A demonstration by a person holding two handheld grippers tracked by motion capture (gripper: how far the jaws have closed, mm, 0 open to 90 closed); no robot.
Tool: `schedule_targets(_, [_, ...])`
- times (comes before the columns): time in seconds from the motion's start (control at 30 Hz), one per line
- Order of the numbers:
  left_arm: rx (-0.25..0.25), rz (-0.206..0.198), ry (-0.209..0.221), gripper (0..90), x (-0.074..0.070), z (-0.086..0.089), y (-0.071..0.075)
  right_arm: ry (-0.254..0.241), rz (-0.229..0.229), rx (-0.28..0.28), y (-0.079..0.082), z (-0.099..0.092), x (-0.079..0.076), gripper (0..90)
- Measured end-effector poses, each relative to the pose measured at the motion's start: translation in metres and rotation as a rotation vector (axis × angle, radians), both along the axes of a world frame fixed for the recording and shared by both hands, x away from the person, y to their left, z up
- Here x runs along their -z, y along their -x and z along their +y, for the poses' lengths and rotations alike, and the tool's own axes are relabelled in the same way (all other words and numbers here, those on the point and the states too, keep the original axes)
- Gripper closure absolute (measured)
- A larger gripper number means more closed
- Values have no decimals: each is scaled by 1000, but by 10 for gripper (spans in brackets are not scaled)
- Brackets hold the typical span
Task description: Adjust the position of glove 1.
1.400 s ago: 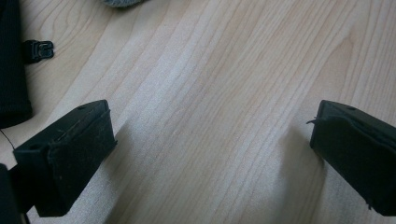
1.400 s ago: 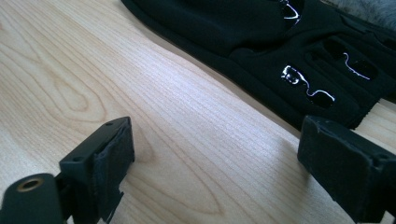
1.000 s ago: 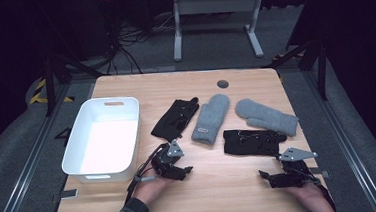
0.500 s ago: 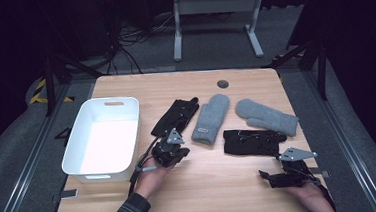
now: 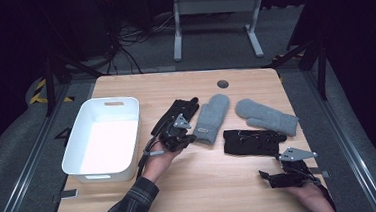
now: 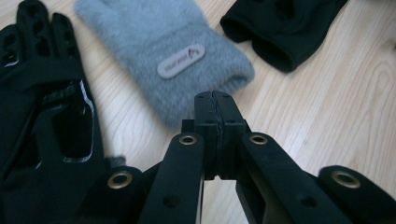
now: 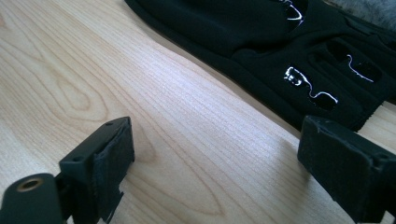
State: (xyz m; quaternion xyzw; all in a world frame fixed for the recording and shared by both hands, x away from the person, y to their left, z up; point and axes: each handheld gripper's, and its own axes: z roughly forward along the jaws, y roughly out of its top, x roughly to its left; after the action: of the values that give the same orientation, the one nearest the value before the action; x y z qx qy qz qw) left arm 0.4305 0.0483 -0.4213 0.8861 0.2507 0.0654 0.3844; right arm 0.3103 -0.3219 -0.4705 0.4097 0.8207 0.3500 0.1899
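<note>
My left gripper (image 5: 178,136) has moved up over the flat black fingered glove (image 5: 174,116), jaws clenched empty; my right gripper (image 5: 281,175) gapes.

on the surface (image 5: 191,186) a tub (image 5: 79,158) sits at the left, and to its right four gloves lie in a loose row: a fingered glove (image 5: 179,111), a mitten (image 5: 212,117) just beside it, and a second mitten (image 5: 267,116) farther right. nearer the person than that second mitten lies another fingered glove (image 5: 251,142). the left claw (image 5: 176,139) sits over the near end of the first fingered glove, just left of the first mitten's cuff, while the right claw (image 5: 266,174) rests at the near right, just before the second fingered glove.
</note>
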Motion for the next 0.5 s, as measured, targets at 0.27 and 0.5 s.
schedule_targets(0.27, [13,-16,-9,898,-10,-18,-21,1,0,-4,0,0,0,114])
schedule_targets(0.5, [-3,-12,-7,898,-5,-36,-43,1,-1,-9,0,0,0,114])
